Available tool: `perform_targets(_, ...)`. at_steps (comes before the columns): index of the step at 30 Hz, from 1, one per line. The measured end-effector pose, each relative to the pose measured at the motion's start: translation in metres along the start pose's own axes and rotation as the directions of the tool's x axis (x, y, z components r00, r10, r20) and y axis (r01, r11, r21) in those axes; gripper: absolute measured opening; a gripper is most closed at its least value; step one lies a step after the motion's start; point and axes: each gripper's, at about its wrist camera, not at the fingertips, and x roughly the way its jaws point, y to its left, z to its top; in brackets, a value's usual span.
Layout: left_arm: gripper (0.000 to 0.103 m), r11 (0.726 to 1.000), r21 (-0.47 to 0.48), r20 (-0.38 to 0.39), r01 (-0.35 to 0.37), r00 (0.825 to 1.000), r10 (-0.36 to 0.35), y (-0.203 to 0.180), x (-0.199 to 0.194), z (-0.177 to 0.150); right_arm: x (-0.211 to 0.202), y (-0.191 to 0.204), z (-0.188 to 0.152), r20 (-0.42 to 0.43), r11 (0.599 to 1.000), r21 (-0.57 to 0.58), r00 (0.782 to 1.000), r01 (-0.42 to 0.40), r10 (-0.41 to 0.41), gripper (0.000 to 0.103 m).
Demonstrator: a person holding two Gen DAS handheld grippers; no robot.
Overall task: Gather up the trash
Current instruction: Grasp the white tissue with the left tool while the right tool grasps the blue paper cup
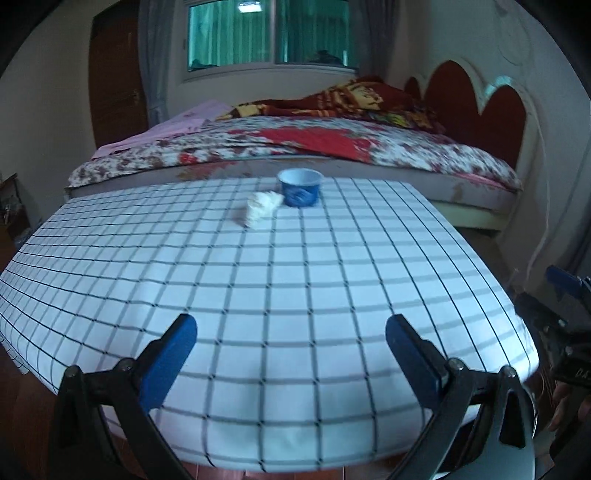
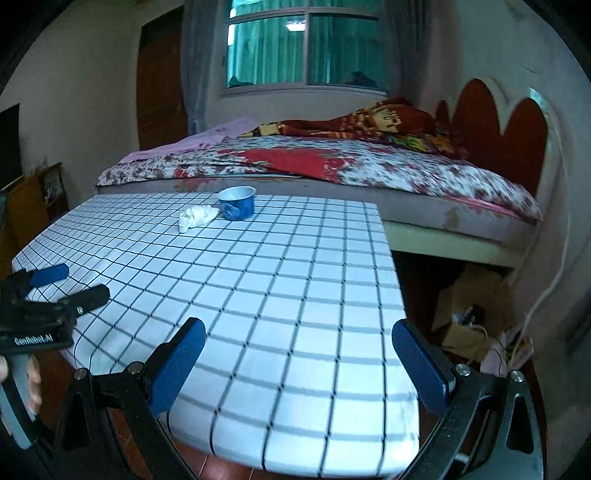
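Nearest the left wrist camera, the left gripper (image 1: 291, 347) hangs over the near edge of the table (image 1: 295, 295), a white surface ruled with a dark grid of squares, and its two black fingers (image 1: 173, 350) with blue pads stand wide apart with nothing between them. The right gripper (image 2: 299, 354) sits the same way over the near right corner of the table in its own view, its blue-padded fingers (image 2: 421, 369) spread wide and empty. In the right wrist view the left gripper shows at the left edge, with a hand (image 2: 33, 380) on its grey handle; in the left wrist view part of the right gripper's black body appears at the right edge. A broad stretch of bare gridded table lies beyond both pairs of fingers. Well apart from them, close to the far edge of the table, lies the crumpled white tissue (image 1: 261, 208), roughly straight ahead of the left gripper and ahead and to the left of the right one. Just beside it on the right stands a small blue paper cup with a white inside (image 1: 300, 191), upright and open at the top; whether the tissue touches it cannot be told. Past the table runs a bed with a red and white floral cover (image 1: 295, 147), a red patterned blanket (image 1: 351, 99) heaped on it, a red scalloped headboard (image 1: 476, 110) at the right, and a window with green curtains (image 1: 269, 33) in the far wall.
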Motion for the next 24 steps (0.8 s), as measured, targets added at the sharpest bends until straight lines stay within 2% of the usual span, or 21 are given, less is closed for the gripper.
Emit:
perform_targets(8, 0.101, 1.0, -0.019, -0.021, -0.001, 1.0, 0.001, 0.024, 0.033, 0.028, 0.052, 0.024, 0.039, -0.034, 0.994, -0.088, 0.998, -0.059, 0.057, 0.102)
perform_targets(13, 0.093, 1.0, -0.028, -0.054, -0.005, 0.999, 0.003, 0.033, 0.069, 0.041, 0.094, 0.034, 0.057, -0.059, 0.989, -0.116, 0.994, -0.093, 0.086, 0.102)
perform_targets(15, 0.087, 0.999, -0.046, -0.08, -0.003, 0.997, -0.001, 0.037, 0.087, 0.049, 0.118, 0.035, 0.065, -0.093, 0.987, -0.086, 0.988, -0.133, 0.125, 0.102)
perform_targets(18, 0.084, 0.998, -0.067, -0.097, 0.003, 0.995, -0.01, 0.038, 0.114, 0.062, 0.153, 0.031, 0.076, -0.156, 0.986, -0.011, 0.974, -0.168, 0.164, 0.102)
perform_targets(21, 0.077, 0.999, -0.043, -0.108, 0.005, 0.994, -0.009, 0.035, 0.142, 0.074, 0.182, 0.035, 0.09, -0.195, 0.988, -0.035, 0.971, -0.149, 0.139, 0.102)
perform_targets(24, 0.075, 0.999, -0.032, -0.12, -0.005, 0.993, 0.001, 0.039, 0.166, 0.081, 0.207, 0.034, 0.102, -0.209, 0.983, -0.042, 0.964, -0.176, 0.164, 0.102)
